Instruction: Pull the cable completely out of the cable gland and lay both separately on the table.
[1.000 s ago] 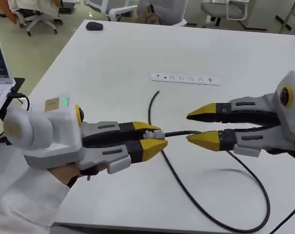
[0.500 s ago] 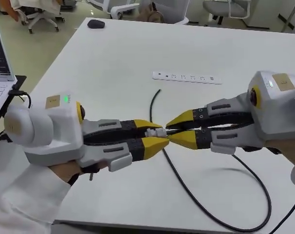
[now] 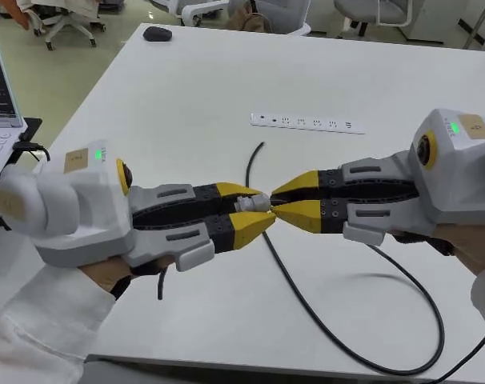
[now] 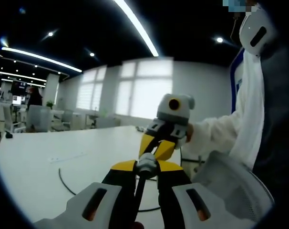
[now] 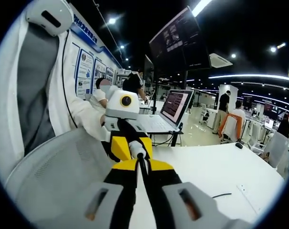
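Left hand-held gripper [image 3: 257,210]: clamped on the small, rigid cable gland [image 3: 252,205].
Right hand-held gripper [image 3: 276,205]: closed on the limp black cable [image 3: 322,320] just beside it.
Handling: light; jacket probably slippery.

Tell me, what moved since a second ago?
The right hand-held gripper slid toward the left hand-held gripper and shut on the cable beside the gland. The left one stayed shut on the gland; the cable's loop stayed on the table.
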`<state>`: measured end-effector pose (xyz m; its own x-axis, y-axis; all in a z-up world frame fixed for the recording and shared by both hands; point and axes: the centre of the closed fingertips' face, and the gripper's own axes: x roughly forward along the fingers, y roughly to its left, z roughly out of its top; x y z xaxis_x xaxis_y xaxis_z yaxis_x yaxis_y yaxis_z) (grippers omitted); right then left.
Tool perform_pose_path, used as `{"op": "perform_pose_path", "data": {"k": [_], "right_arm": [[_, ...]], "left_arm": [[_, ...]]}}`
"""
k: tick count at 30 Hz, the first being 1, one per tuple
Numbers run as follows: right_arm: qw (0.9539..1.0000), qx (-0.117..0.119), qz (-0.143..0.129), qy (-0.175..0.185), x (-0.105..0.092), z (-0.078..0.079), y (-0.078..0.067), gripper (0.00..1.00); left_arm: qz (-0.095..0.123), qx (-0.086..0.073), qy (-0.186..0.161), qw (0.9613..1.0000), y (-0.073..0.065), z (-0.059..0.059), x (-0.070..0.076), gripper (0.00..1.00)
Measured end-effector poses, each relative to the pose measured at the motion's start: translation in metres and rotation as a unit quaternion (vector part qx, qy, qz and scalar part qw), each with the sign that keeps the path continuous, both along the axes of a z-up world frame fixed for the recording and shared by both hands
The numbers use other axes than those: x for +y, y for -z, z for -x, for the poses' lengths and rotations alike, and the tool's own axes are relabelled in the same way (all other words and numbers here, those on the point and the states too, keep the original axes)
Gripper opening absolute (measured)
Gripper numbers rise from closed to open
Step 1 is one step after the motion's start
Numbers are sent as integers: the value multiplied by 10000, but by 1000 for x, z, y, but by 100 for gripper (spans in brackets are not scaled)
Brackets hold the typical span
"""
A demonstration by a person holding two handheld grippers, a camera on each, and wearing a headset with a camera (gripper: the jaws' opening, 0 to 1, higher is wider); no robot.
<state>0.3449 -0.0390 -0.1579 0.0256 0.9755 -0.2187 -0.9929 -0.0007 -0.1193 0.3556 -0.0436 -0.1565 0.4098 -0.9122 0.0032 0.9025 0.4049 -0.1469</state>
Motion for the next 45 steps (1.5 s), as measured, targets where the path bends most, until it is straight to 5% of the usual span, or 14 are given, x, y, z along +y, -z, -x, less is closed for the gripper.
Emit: {"op": "perform_pose_path", "data": {"k": [12,21,45], "right_arm": [[9999,113,-84,29,-4,-1,-2,3],[9994,197,-125,255,-23,-9,-3,3],[9977,315,145,590,-63,-9,15,3]], "left_arm": [[27,-41,-110,9999,-1,-4,4,17],[143,80,-302,9994,-2,-12,13,17],[17,101,-292,9995,2,-11,11,17]]}}
